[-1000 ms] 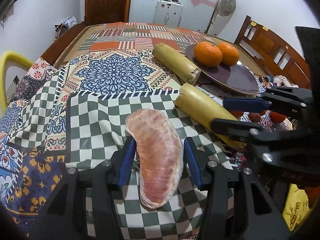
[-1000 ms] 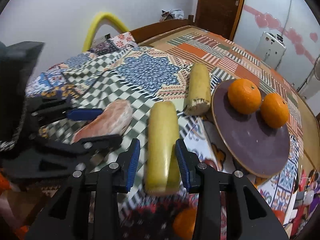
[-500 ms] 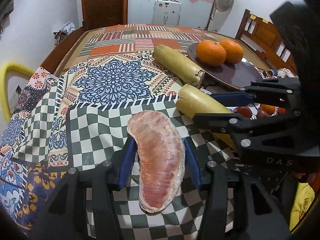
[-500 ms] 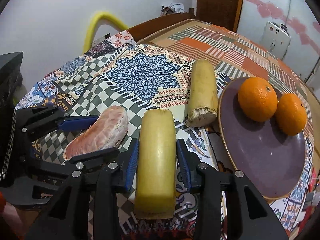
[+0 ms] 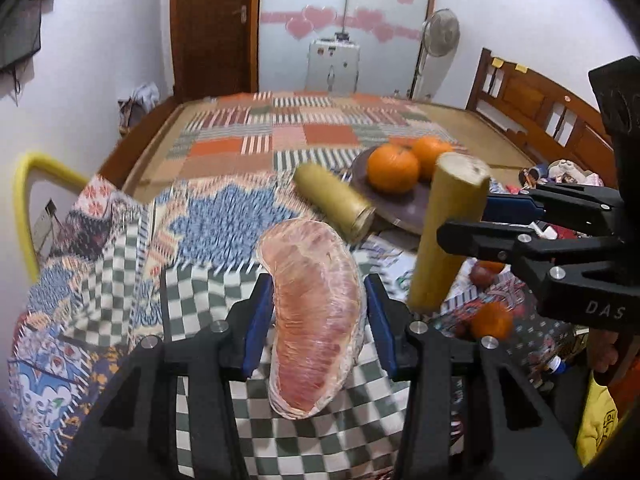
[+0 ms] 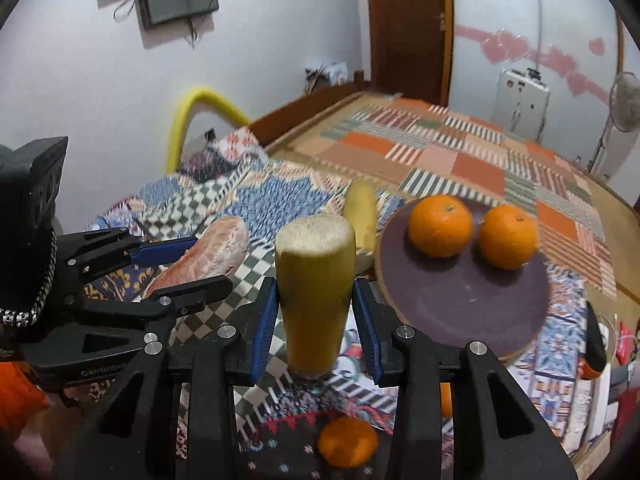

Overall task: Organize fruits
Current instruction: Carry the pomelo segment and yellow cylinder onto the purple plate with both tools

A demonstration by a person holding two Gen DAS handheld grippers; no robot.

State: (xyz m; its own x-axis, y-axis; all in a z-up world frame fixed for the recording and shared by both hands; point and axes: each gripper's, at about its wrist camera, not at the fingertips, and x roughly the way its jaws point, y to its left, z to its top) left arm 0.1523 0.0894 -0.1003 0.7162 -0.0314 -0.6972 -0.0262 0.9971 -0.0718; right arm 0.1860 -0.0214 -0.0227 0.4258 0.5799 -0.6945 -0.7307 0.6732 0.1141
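Pomelo segment (image 5: 316,328) — peeled, pink, curved like a crescent — sits between the blue pads of the left gripper (image 5: 318,320), its long axis running away from that camera, the far tip arching over toward the left. The jaws are closing on it, and the pads press its flanks; it looks lifted off the checkered cloth (image 5: 120,292).

Beside it, the right gripper (image 6: 314,318) is clamped at a narrow setting on a yellow sugarcane piece (image 6: 314,288). In the right wrist view the piece runs straight out between the fingers with its pale cut end farthest from the camera; in the left wrist view it stands steeply, cut end up, leaning slightly to the right, clear of the cloth.

A second sugarcane piece (image 5: 334,204) lies on the patchwork cloth further on, its long axis slanting, one end just beside the rim of the dark round plate (image 6: 460,304). Two oranges (image 6: 440,226) rest on the far part of that plate, close together. Another orange (image 6: 347,442) lies on the cloth near the right gripper's base — below the plate's near rim.
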